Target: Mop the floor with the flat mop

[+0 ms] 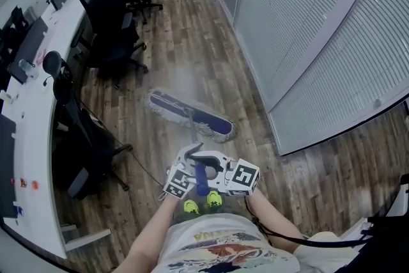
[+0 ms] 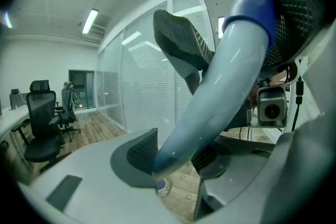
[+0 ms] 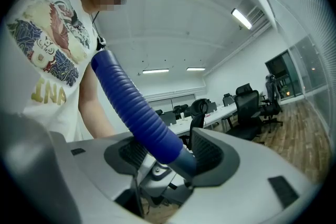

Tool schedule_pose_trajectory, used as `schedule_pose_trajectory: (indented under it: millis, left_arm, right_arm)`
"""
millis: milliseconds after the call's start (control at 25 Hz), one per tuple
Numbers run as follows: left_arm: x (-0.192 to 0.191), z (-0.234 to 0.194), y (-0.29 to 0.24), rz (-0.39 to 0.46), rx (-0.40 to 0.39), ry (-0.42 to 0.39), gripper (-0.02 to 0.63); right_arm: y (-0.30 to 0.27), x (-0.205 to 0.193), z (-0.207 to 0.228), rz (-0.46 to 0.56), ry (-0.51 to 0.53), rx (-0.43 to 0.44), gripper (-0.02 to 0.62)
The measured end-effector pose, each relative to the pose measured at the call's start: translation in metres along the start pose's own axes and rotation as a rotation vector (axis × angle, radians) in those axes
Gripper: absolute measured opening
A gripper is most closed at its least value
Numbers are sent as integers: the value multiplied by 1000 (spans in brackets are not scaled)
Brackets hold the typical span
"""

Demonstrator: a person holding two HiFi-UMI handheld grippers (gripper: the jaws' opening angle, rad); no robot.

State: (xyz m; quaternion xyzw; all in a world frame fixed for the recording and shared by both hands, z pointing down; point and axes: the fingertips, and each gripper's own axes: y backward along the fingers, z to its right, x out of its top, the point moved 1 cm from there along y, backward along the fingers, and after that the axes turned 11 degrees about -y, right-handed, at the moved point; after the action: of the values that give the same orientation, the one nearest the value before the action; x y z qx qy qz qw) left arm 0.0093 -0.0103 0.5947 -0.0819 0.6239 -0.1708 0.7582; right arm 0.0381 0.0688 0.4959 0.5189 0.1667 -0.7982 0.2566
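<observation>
the wooden floor (image 1: 192,41) ran between a row of office chairs (image 1: 112,29) and a glass wall with blinds (image 1: 307,22). the flat mop head (image 1: 190,113) lay flat on the boards, well ahead of the person's feet, and its pole (image 1: 192,131) rose back to both grippers. the left gripper (image 2: 176,157) pinched the pale pole, and the right gripper (image 3: 168,157) pinched the blue ribbed grip (image 3: 139,113) at the top end. i judge that a mopping stroke was in hand. the next move called for pushing the head along the boards with both grips firm, clear of the chair legs.
</observation>
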Motion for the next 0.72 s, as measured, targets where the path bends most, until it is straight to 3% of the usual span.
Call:
schedule_pose_trajectory:
  millis: [440,720]
  left_arm:
    - [-34,-12,40,19,-106,-65,146]
    - [-50,-19,62,37,-107,-64,146]
  right_arm:
    - [-55,-21,-9,29,11,-71,242]
    - [-81,-33,-18,2,23,-54,244]
